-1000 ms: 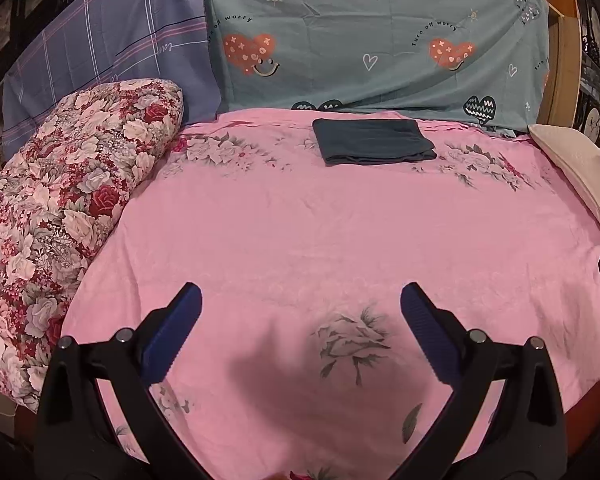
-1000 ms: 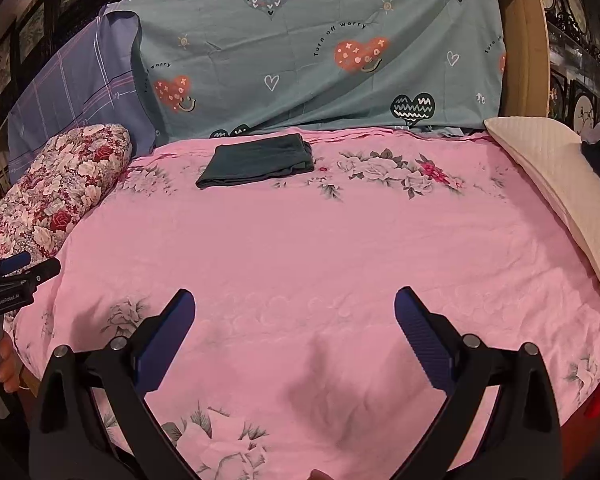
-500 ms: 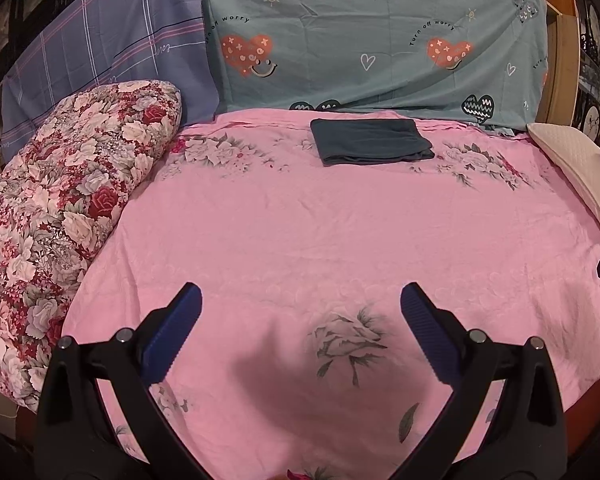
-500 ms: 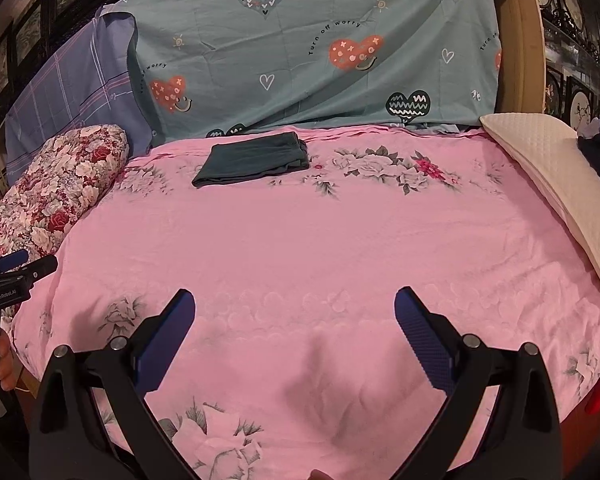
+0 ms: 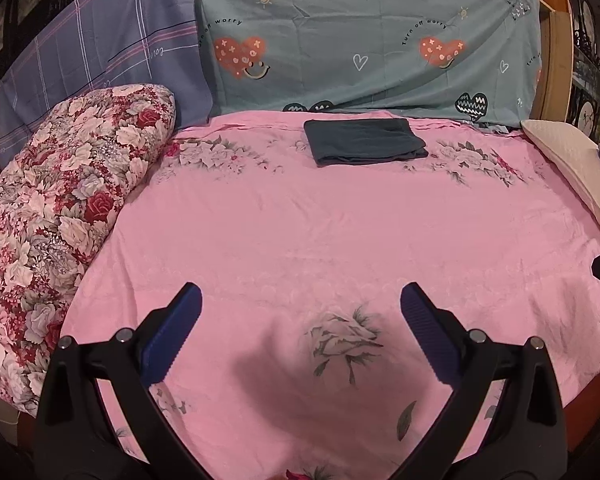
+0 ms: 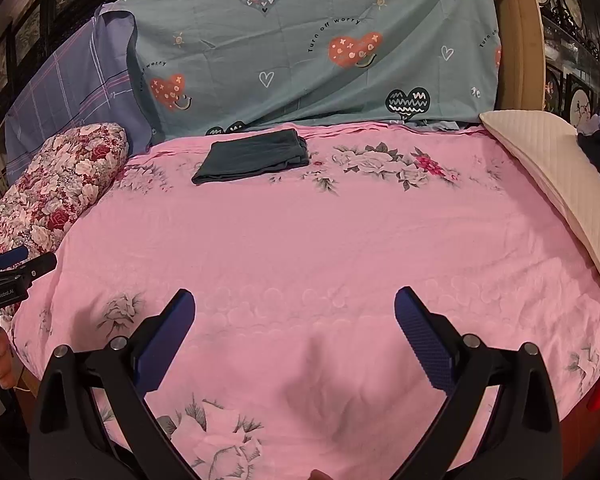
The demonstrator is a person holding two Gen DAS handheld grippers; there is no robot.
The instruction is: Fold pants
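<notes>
Dark teal pants (image 5: 363,142) lie folded into a flat rectangle at the far side of the pink bed, close to the heart-print cloth; the right wrist view shows the pants (image 6: 254,156) left of centre. My left gripper (image 5: 300,312) hovers open over the near part of the pink sheet, far from the pants, with nothing between its blue pads. My right gripper (image 6: 294,314) is likewise open and empty over the near edge. The left gripper's tip (image 6: 16,264) shows at the left edge of the right wrist view.
A pink floral sheet (image 5: 320,232) covers the bed. A rolled red floral quilt (image 5: 60,208) lies along the left side. A cream pillow (image 6: 556,176) lies on the right. A teal heart-print cloth (image 5: 360,40) and a purple plaid cloth (image 5: 100,60) hang behind.
Both views have drifted very slightly; the folded pants stay where they were and both grippers remain open.
</notes>
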